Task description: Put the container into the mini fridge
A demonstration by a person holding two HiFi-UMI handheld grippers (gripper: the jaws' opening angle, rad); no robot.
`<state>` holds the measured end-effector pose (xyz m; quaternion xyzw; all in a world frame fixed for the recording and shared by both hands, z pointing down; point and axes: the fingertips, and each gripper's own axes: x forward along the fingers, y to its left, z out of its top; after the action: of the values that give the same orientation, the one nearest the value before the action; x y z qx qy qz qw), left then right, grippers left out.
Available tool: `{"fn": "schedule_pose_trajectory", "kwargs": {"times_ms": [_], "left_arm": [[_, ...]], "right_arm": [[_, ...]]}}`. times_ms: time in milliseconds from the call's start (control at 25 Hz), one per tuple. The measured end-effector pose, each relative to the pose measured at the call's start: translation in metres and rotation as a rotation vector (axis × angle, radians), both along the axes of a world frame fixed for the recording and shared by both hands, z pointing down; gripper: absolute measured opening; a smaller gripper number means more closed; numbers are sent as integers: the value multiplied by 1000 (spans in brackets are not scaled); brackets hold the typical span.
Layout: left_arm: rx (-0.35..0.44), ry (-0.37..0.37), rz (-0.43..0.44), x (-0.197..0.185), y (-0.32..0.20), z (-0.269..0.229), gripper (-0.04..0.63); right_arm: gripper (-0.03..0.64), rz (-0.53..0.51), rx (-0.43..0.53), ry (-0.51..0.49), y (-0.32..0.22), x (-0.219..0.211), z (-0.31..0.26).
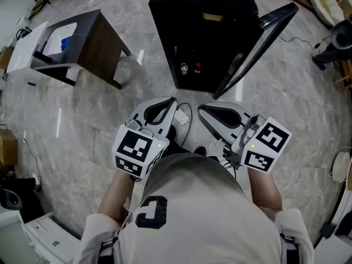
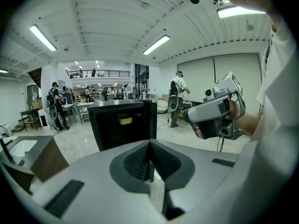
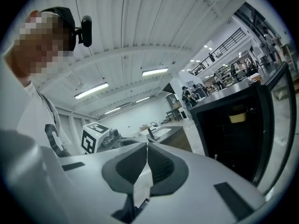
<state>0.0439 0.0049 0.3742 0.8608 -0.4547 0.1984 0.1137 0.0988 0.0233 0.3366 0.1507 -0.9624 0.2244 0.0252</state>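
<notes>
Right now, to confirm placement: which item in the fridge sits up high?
The yellow container, near the top; the two small bottles stand at the bottom.

The grey marbled floor carries the open black mini fridge and a dark wooden table.

This is a big open work hall, like a lab. It has a high white ribbed ceiling with long bright strip lights. There is an upstairs walkway with a dark railing. People stand about on a shiny grey stone floor.
</notes>
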Motion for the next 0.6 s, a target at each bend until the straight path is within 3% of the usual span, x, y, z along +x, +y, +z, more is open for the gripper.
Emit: {"fn": "schedule_pose_trajectory", "kwargs": {"times_ms": [320, 600], "left_arm": [[5, 10, -116, -64, 18, 2, 57], [-9, 26, -215, -170, 11, 9, 57]], "right_arm": [[32, -114, -15, 14, 13, -62, 1], [32, -144, 13, 61, -1, -147, 2]]}}
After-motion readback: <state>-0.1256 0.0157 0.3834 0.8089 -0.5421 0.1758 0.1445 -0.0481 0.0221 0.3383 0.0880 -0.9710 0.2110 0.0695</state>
